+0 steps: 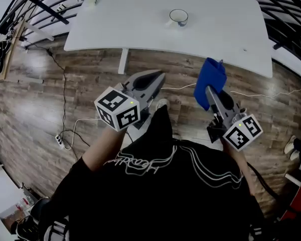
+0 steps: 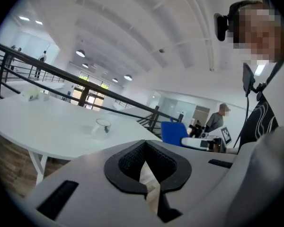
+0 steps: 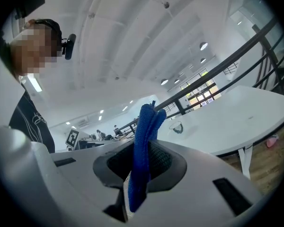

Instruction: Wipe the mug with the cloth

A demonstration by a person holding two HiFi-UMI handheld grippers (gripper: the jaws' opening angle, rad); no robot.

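Right gripper [image 3: 141, 174] clamps the cloth [image 3: 144, 145]; mug [image 1: 179, 17] sits on table [image 1: 140, 29].

open-plan office or lab hall, big white table [image 1: 130, 24], black railings [image 2: 61, 71], wood-plank floor [image 1: 30, 114], round ceiling lights [image 2: 80, 53]

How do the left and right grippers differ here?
The right gripper is shut on the blue cloth; the left gripper is shut on nothing. The right gripper's marker cube sits lower in the head view than the left gripper's. Both are over the floor, short of the table with the mug.
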